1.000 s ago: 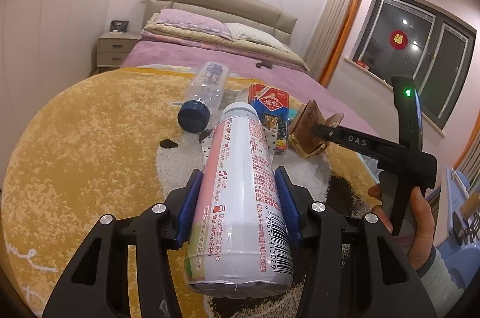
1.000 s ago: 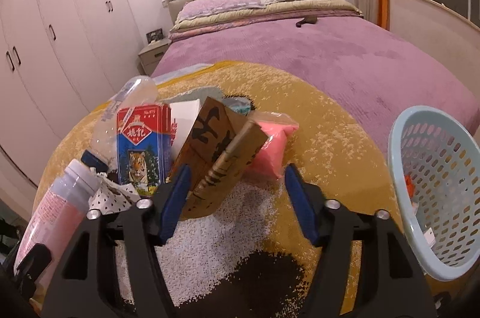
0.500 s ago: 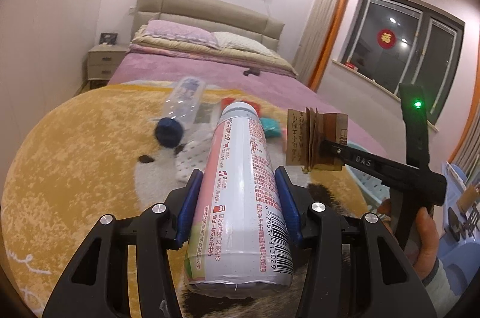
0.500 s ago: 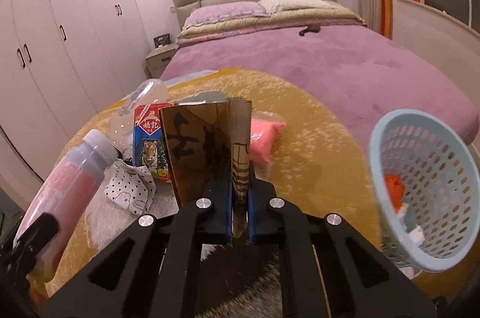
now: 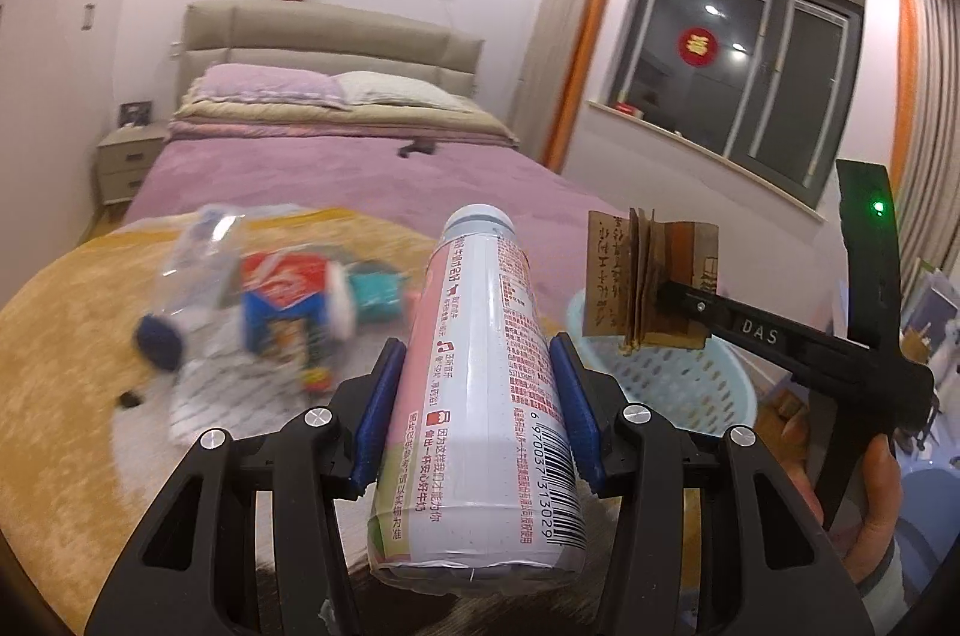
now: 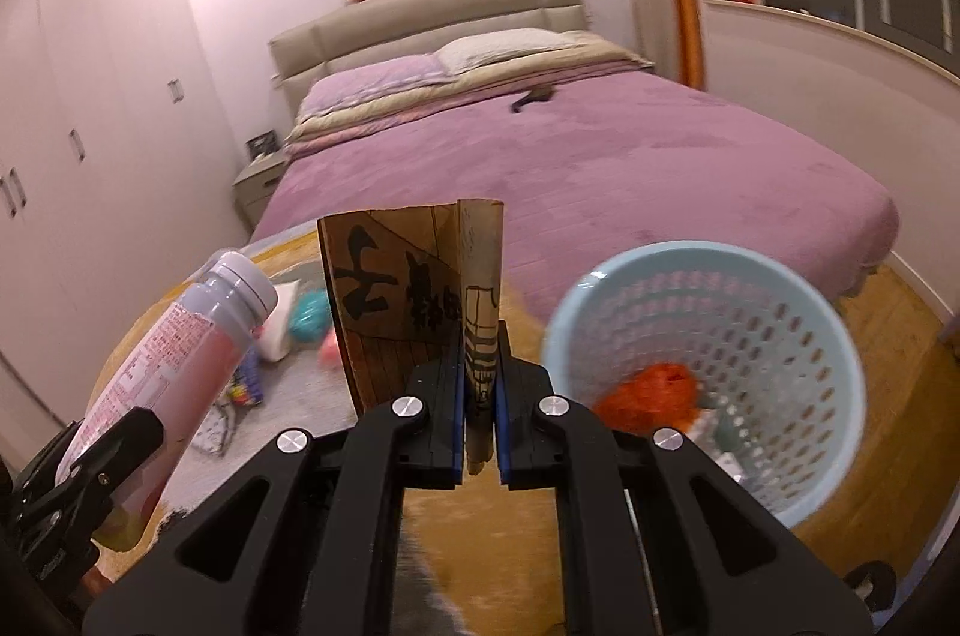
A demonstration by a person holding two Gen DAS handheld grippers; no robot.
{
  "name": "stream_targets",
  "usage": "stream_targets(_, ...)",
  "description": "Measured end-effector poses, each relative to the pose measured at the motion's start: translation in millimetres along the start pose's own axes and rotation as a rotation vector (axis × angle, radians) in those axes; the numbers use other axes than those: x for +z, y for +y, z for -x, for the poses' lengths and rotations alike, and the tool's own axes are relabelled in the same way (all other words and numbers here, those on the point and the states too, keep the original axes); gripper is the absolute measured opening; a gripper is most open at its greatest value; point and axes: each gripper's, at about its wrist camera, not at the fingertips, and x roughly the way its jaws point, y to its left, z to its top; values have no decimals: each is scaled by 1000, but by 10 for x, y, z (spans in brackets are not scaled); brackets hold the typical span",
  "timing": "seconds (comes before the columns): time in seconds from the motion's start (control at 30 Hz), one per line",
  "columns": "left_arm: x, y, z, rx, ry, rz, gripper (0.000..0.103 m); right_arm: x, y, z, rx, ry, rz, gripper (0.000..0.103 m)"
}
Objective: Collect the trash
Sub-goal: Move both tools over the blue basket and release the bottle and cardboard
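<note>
Left gripper (image 5: pixel 474 405) clamped on pink-and-white bottle (image 5: pixel 480 372), lifted over yellow rug (image 5: pixel 72 336) — loose litter (image 5: pixel 282 306) blurred behind. Right gripper (image 6: pixel 480 414) pinched tight on brown folded card (image 6: pixel 420 300). Only right view into blue basket (image 6: pixel 708 312) — orange scrap (image 6: pixel 654 396) inside.

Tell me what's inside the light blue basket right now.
In the light blue basket, an orange-red crumpled lump lies at the bottom, with pale scraps beside it. The near wall hides the rest of the floor, and blur obscures what the scraps are.

Left hand-held gripper (image 5: pixel 480 414) clamped, angled downward; right hand-held gripper (image 6: pixel 480 423) pinched tight, likewise angled.
</note>
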Motion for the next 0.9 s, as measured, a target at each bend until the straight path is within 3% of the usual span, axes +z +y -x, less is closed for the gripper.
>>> stream_targets(0.33,239,-589,-691,-115,53,-65,47,127,-916,-7,-142,3,-159,6)
stream_targets(0.53,267,-895,-1193,-157,113,-101,47,83,-1439,-240,-228,77,-266,6)
stream_targets(0.8,233,-1121,-1686,-172,177,-131,48,-21,-1718,-499,-275,146,-323,8)
stream_targets(0.87,212,-1189,-1715,-151,162,-183,51,-50,-1733,-549,-276,163,-333,11)
stream_targets(0.9,206,-1206,-1722,-134,157,-202,62,-68,-1738,-582,-270,177,-337,18)
